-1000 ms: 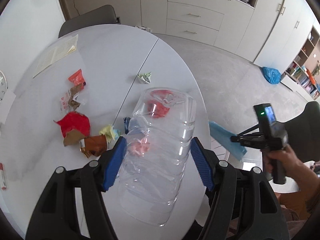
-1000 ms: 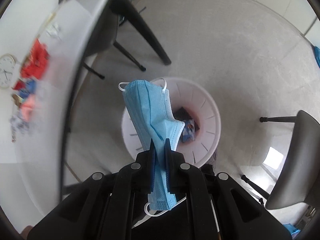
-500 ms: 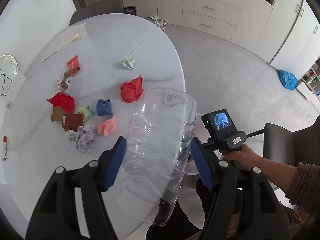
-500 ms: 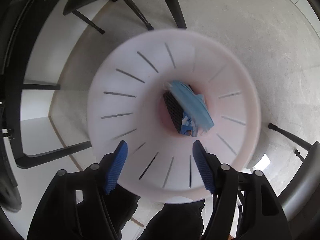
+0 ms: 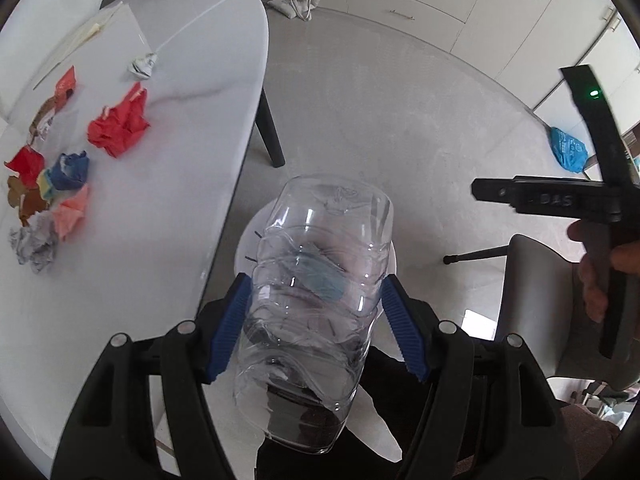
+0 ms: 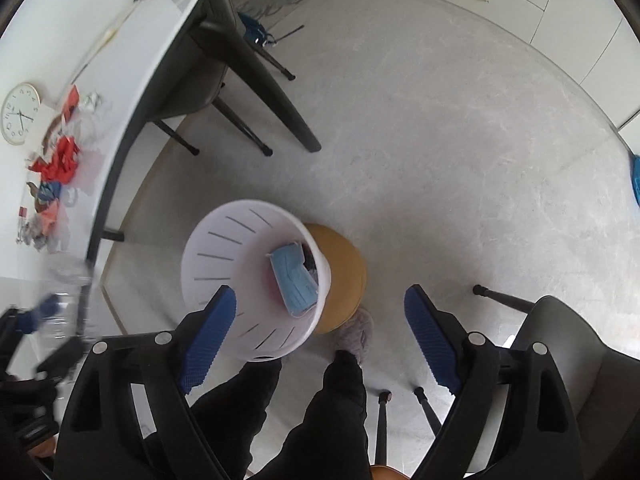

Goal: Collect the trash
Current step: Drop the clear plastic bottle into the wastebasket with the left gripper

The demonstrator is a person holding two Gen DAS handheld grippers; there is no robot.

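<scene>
My left gripper (image 5: pixel 316 320) is shut on a clear plastic bottle (image 5: pixel 316 312) and holds it off the table's edge, above the white slotted trash bin (image 5: pixel 246 240). My right gripper (image 6: pixel 318 336) is open and empty, raised above the bin (image 6: pixel 224 248) and slightly to its right. A blue face mask (image 6: pixel 294 280) lies inside the bin on darker trash. Several crumpled scraps lie on the white table (image 5: pixel 160 200): a red wad (image 5: pixel 118 126), a blue one (image 5: pixel 70 170), a pink one (image 5: pixel 70 212), a grey one (image 5: pixel 34 244) and a white one (image 5: pixel 142 66).
A tan round stool (image 6: pixel 344 276) stands beside the bin. Dark table legs (image 6: pixel 256 80) and a grey chair (image 6: pixel 580 364) flank it. My legs (image 6: pixel 320 412) are below. A blue bag (image 5: pixel 568 150) lies on the floor by the cabinets. A clock (image 6: pixel 20 114) lies on the table.
My right gripper opened and dropped the face mask into the bin, then rose away from it. My left gripper carried the bottle from over the table to above the bin.
</scene>
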